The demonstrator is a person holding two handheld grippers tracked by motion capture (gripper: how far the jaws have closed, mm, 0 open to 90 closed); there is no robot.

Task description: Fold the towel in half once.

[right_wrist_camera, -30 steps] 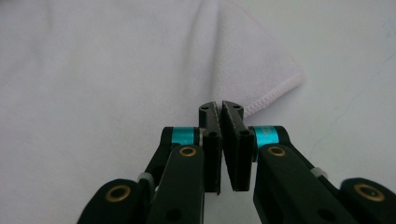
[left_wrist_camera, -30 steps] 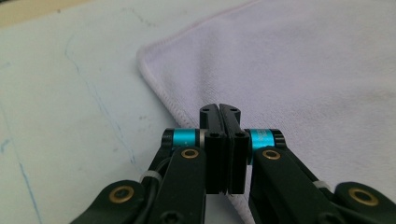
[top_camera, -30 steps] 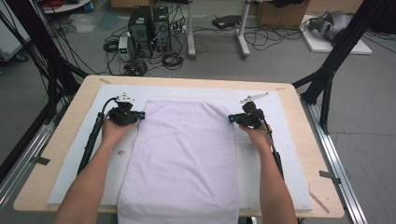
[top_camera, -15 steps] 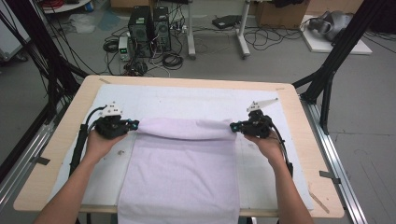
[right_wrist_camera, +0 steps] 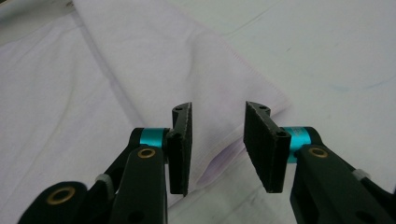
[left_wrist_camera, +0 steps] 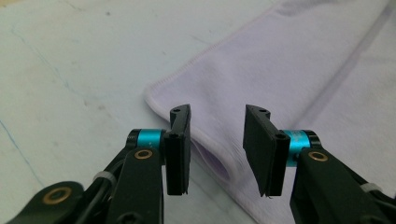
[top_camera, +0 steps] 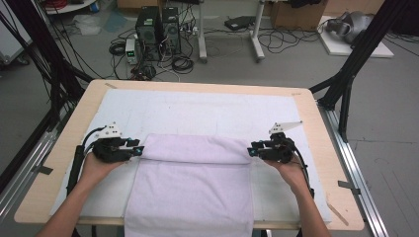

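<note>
Both my claws have pulled the towel's (top_camera: 190, 185) far edge back over itself into a fold and have just been opening. Left claw (top_camera: 140, 148) and right claw (top_camera: 250, 151) stand spread, pads off the cloth, at the fold's ends on the bench (top_camera: 316, 128).
</note>
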